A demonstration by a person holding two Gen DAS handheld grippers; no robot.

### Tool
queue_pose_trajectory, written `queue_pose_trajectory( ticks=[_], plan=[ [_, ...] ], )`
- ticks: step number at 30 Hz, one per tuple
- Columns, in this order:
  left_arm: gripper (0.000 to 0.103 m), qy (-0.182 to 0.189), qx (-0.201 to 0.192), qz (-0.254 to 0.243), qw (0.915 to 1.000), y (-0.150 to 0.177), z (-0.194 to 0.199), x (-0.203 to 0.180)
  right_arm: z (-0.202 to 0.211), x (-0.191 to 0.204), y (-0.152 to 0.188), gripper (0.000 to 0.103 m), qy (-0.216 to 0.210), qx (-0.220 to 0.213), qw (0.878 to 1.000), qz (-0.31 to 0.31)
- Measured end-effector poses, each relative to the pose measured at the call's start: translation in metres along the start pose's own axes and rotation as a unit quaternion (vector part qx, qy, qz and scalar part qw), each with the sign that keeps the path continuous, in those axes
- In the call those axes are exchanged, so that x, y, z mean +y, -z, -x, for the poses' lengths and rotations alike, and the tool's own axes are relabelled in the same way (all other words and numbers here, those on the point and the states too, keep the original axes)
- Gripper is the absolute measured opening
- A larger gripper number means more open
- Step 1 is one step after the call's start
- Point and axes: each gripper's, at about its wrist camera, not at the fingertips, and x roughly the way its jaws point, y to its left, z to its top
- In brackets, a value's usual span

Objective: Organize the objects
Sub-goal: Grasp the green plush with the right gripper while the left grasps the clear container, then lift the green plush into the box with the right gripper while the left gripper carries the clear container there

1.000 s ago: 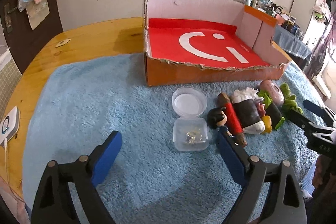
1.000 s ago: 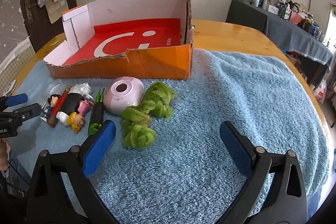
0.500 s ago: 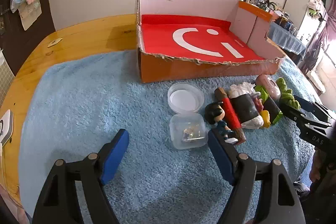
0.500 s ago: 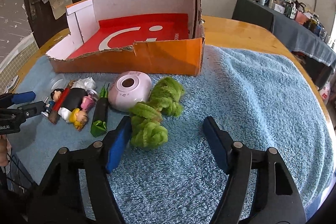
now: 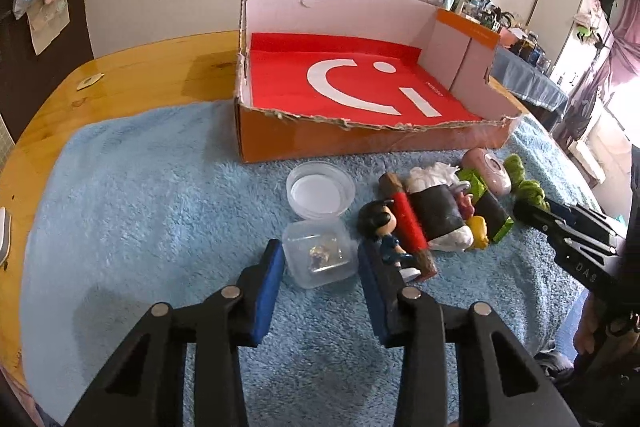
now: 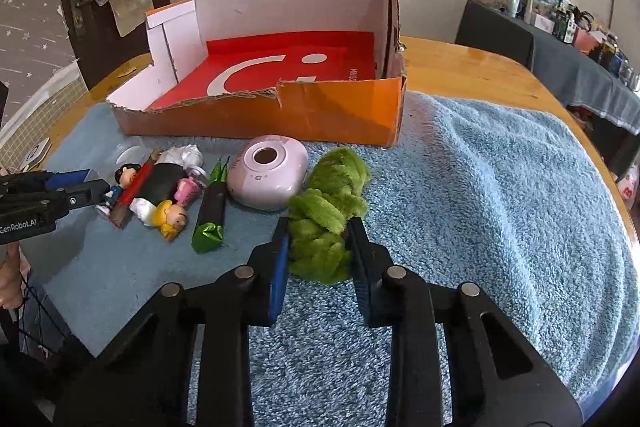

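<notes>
On the blue towel a small clear plastic box with tiny bits inside sits between the blue pads of my left gripper. Its jaws are closing and the pads touch both sides of the box. My right gripper is also closing, and its pads squeeze the near end of a green plush knot. Between the two lie a round clear dish, a black-haired figure, a red stick, a black-and-white roll, a green-black packet and a pink round device.
An open cardboard box with a red floor stands just behind the objects, its torn front wall low. The towel lies on a round wooden table. A white device rests at the table's left edge. A cluttered side table stands at the far right.
Both grippers went from wide open to closed in. The left pads came in on the clear box, and the right pads came in on the green plush knot. Neither hand shifted much.
</notes>
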Motion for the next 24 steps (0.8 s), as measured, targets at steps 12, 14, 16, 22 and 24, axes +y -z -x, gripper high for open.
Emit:
queue_pose_trajectory(
  ticks=[12, 14, 16, 22, 24],
  plan=[
    [0.035, 0.007, -0.048, 0.0, 0.9988, -0.004, 0.031, -0.004, 0.025, 0.003, -0.012, 0.026, -0.008, -0.04, 0.999, 0.01],
    [0.035, 0.008, -0.056, -0.001, 0.9984, -0.006, 0.035, -0.006, 0.031, 0.003, -0.017, 0.026, -0.007, -0.049, 0.999, 0.013],
    [0.035, 0.009, -0.062, -0.002, 0.998, -0.007, 0.039, -0.006, 0.034, 0.003, -0.02, 0.026, -0.007, -0.055, 0.998, 0.013],
    [0.035, 0.009, -0.068, -0.002, 0.9976, -0.009, 0.043, -0.008, 0.036, 0.001, -0.022, 0.026, -0.007, -0.059, 0.998, 0.011],
    [0.035, 0.01, -0.069, -0.001, 0.9976, -0.009, 0.044, -0.008, 0.036, 0.001, -0.022, 0.026, -0.007, -0.058, 0.998, 0.012]
  ],
)
